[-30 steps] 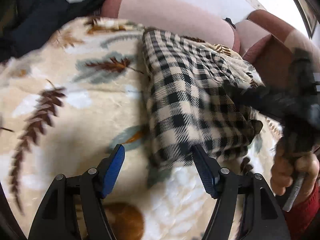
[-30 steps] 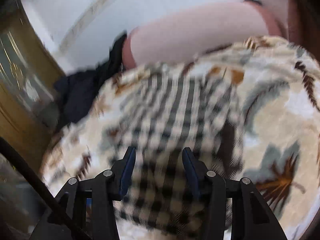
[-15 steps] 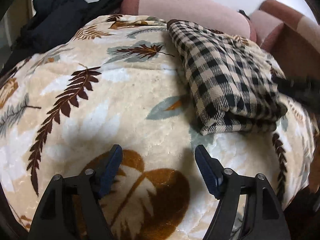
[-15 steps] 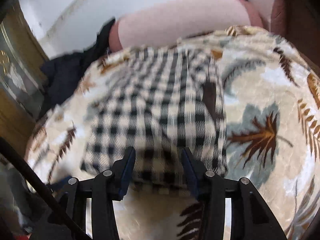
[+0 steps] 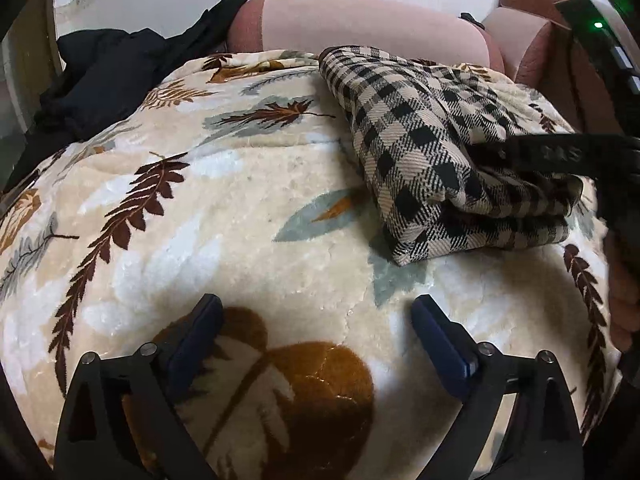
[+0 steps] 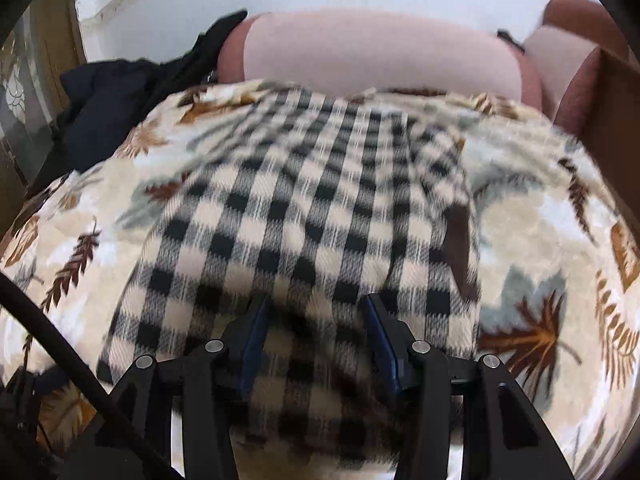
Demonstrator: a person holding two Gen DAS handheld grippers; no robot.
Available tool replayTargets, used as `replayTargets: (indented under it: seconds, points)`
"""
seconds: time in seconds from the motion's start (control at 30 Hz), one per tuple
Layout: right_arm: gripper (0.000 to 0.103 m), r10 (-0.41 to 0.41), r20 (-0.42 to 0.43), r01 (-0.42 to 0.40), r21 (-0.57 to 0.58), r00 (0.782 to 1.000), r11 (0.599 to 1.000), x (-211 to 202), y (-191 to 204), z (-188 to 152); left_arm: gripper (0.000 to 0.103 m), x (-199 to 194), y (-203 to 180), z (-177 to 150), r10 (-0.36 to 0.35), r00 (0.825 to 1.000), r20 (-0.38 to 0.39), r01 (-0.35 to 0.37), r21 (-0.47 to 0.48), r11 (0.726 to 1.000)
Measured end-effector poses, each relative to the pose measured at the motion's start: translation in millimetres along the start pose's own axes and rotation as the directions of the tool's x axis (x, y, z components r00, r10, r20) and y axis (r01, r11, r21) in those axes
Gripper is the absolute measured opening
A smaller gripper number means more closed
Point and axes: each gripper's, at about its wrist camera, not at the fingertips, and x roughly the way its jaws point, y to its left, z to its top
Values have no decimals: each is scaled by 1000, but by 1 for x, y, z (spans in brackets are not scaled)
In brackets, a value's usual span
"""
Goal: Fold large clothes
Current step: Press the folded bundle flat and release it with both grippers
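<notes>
A black-and-beige checked garment (image 5: 432, 152) lies folded into a thick bundle on a leaf-patterned blanket (image 5: 224, 208). My left gripper (image 5: 316, 320) is open and empty, hovering over the blanket in front of and left of the bundle. In the right wrist view the checked garment (image 6: 304, 220) fills the middle. My right gripper (image 6: 316, 320) is open with its jaws down on the garment's near part. In the left wrist view the right gripper's finger (image 5: 560, 156) rests on top of the bundle.
A dark garment (image 5: 120, 68) is heaped at the blanket's far left. A pink sofa backrest (image 5: 360, 24) runs behind, with a brown armrest (image 5: 560, 64) at right. The blanket (image 6: 540, 220) spreads right of the checked garment.
My left gripper has pulled back off the checked garment toward the near left, now over bare blanket. My right gripper has moved forward onto the garment's near edge.
</notes>
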Motion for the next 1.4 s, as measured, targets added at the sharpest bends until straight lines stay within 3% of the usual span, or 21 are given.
replayTargets:
  seconds: [0.07, 0.2, 0.37, 0.5, 0.57, 0.63, 0.7, 0.77, 0.93, 1.0, 1.13, 1.3, 1.37, 1.4]
  points:
    - [60, 50, -63, -49, 13, 997, 999, 0, -5, -10, 96, 1, 0, 0, -4, 1000, -5, 4, 1, 1000]
    - [59, 104, -58, -103, 20, 993, 994, -16, -16, -22, 97, 2, 1, 2, -3, 1000, -10, 3, 2, 1000]
    - [59, 115, 152, -132, 106, 982, 986, -59, -41, -5, 96, 0, 4, 4, -28, 999, -16, 27, -26, 999]
    - [34, 225, 202, -255, 135, 953, 958, -43, -35, 31, 96, -4, 5, 4, -44, 999, -6, 43, -65, 997]
    - [33, 319, 192, -345, 123, 928, 930, -24, -22, 47, 96, -6, 5, 3, -45, 999, 0, 45, -71, 996]
    - [33, 409, 128, -425, 138, 903, 895, 3, -11, 54, 96, -8, 4, 2, -44, 999, 2, 44, -70, 997]
    - [33, 489, 33, -487, 174, 872, 856, 39, -3, 48, 96, -9, 5, 2, -41, 999, 1, 41, -73, 997]
    - [33, 537, -1, -523, 231, 843, 821, 57, -6, 38, 96, -10, 7, 3, -52, 999, -1, 51, -94, 994]
    - [34, 619, -15, -591, 281, 785, 756, 45, -13, 23, 96, -17, 15, 8, -84, 996, 10, 85, -152, 985]
    - [34, 661, -52, -616, 313, 749, 723, 47, -8, 5, 96, -24, 17, 8, -78, 997, 28, 82, -157, 984]
    - [34, 655, -78, -610, 296, 752, 735, 32, -2, -18, 96, -38, 21, 9, -58, 996, 64, 68, -165, 984]
    - [34, 667, -129, -593, 357, 734, 721, 20, -14, -44, 96, -52, 25, 11, -17, 994, 105, 34, -155, 987]
    - [34, 638, -145, -566, 344, 756, 749, 11, -19, -49, 96, -58, 24, 12, -6, 992, 125, 25, -152, 988]
    - [34, 607, -128, -546, 323, 784, 773, 1, -24, -48, 96, -62, 23, 13, 0, 991, 135, 20, -151, 988]
